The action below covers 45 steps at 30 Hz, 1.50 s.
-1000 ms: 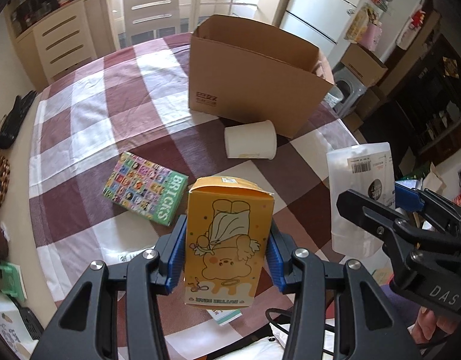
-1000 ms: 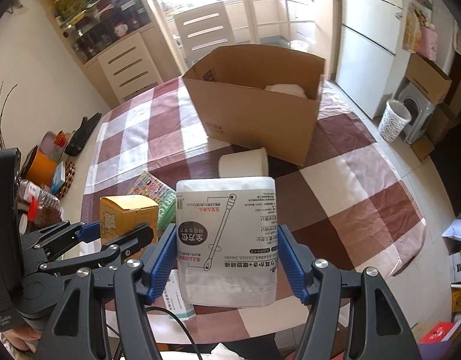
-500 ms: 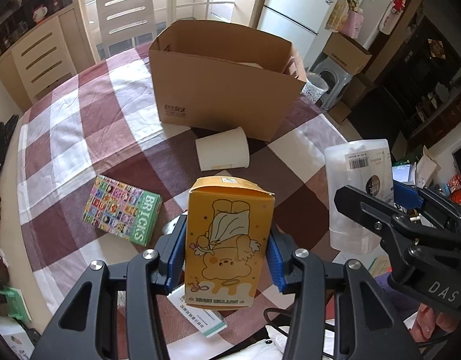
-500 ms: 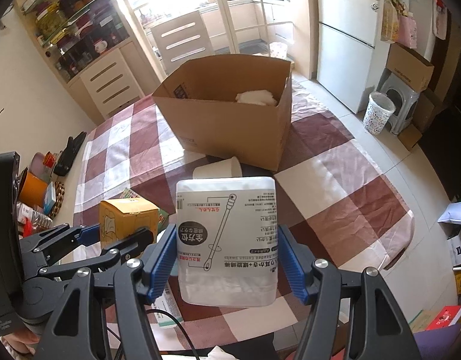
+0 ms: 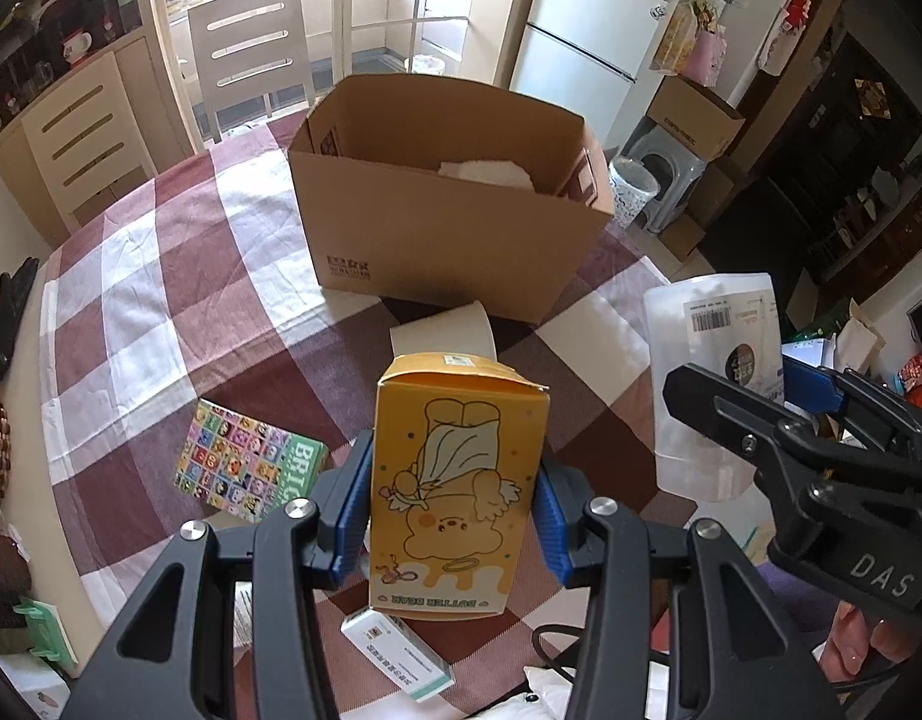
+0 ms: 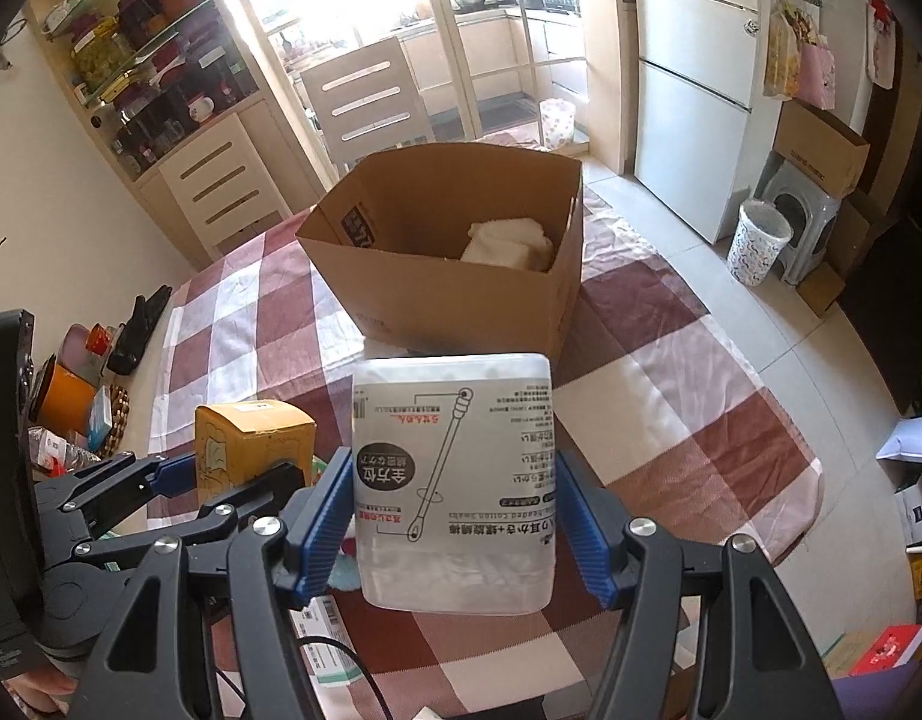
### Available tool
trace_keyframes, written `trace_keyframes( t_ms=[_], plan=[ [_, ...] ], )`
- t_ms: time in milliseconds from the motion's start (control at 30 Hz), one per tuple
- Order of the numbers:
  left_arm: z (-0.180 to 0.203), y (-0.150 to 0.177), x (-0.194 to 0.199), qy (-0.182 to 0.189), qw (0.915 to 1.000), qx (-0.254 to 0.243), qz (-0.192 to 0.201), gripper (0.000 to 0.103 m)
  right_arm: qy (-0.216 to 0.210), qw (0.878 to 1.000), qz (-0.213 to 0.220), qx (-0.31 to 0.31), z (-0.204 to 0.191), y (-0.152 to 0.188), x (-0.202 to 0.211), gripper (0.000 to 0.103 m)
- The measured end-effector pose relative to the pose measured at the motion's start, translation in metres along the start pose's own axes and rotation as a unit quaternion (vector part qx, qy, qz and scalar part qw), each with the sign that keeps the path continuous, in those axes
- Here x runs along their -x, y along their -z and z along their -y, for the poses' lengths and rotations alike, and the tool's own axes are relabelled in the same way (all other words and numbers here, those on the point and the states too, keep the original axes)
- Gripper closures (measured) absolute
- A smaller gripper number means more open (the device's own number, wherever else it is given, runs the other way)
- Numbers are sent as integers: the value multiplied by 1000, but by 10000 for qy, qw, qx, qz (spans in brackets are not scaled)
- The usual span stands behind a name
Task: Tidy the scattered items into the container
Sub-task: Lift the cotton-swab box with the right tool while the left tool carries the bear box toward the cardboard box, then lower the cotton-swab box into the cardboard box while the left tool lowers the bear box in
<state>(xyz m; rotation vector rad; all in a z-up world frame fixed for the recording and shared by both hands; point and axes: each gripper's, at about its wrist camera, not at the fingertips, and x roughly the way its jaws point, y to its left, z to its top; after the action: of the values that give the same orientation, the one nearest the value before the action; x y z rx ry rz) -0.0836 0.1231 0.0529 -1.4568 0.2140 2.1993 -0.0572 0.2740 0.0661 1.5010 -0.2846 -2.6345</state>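
Left gripper [image 5: 452, 519]: blue pads [image 5: 352, 510] pinch a yellow Butter Bear carton [image 5: 455, 486] by both sides, printed bear upside down, carton raised off the tablecloth.

Right gripper [image 6: 452, 516]: blue pads pinch a translucent cotton-swab pack [image 6: 453, 480] by both sides, label inverted, pack held off the table. In the left wrist view this pack [image 5: 716, 378] sits at 3 o'clock of the carton, well apart from it.

Cardboard box [image 5: 455, 222]: open-topped, upright on the table at 12 o'clock of both held items. A white cloth bundle [image 6: 509, 243] lies inside, against the box's right wall.

White paper cup [image 5: 443, 333]: on its side, between the carton and the box, just beside the box's near wall.

BRICKS box [image 5: 248, 459]: colourful, flat on the cloth at 9 o'clock of the carton.

White-and-green small carton [image 5: 398, 654]: flat at 6 o'clock, below the yellow carton.

Checked tablecloth [image 5: 161, 294]: maroon and white, covers the table.

Background: chair [image 6: 365, 102] at 12 o'clock behind the box; refrigerator [image 6: 692, 90] at 2 o'clock.
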Motion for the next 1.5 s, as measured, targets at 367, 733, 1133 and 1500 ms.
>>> trace_keyframes(
  t_ms=[367,733,1133,1500],
  plan=[
    [-14,-25,2,-63,9999,82,130,55,-118,9999,58,63,-10,-21,-7,37],
    [-26,-47,-7,-37,9999,57,122,55,-113,9999,68,-2,-15,-38,-17,37],
    [-30,-73,-21,102,9999,-34,94,55,-24,9999,26,-119,-16,-55,-31,37],
    [-34,-103,-29,329,9993,-62,134,55,-35,9996,86,-263,-11,-76,-38,37]
  ],
)
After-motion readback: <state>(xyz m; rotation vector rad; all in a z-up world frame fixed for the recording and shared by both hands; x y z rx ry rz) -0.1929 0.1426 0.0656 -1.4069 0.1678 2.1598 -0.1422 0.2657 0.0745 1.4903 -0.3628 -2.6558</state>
